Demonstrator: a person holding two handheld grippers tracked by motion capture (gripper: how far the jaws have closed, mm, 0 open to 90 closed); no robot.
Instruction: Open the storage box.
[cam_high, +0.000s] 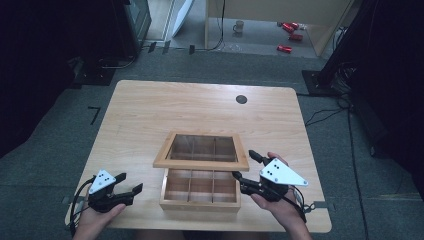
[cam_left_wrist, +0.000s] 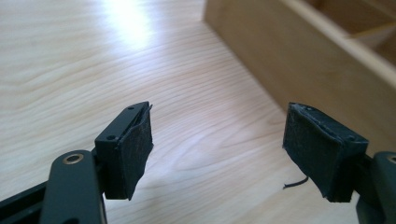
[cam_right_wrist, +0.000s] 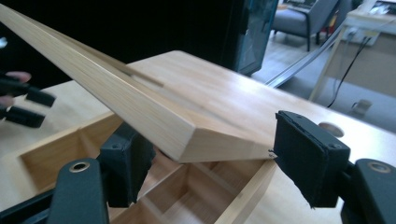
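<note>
A wooden compartment box (cam_high: 200, 203) stands near the table's front edge. Its window-framed lid (cam_high: 200, 164) is tilted up at the front. My right gripper (cam_high: 243, 164) is at the lid's front right corner. In the right gripper view that lid corner (cam_right_wrist: 140, 107) lies between the jaws of the right gripper (cam_right_wrist: 210, 154), one pad under it, the other against its tip, above the box's dividers (cam_right_wrist: 56, 154). My left gripper (cam_high: 131, 182) hovers low left of the box, open. Its jaws (cam_left_wrist: 217, 140) hold nothing, with the box wall (cam_left_wrist: 299, 60) ahead to the right.
The wooden table (cam_high: 150, 110) has a round black grommet (cam_high: 241, 99) near its far edge. On the floor beyond are a mug (cam_high: 238, 26) and red items (cam_high: 287, 37). Cables (cam_high: 325, 115) run on the floor to the right.
</note>
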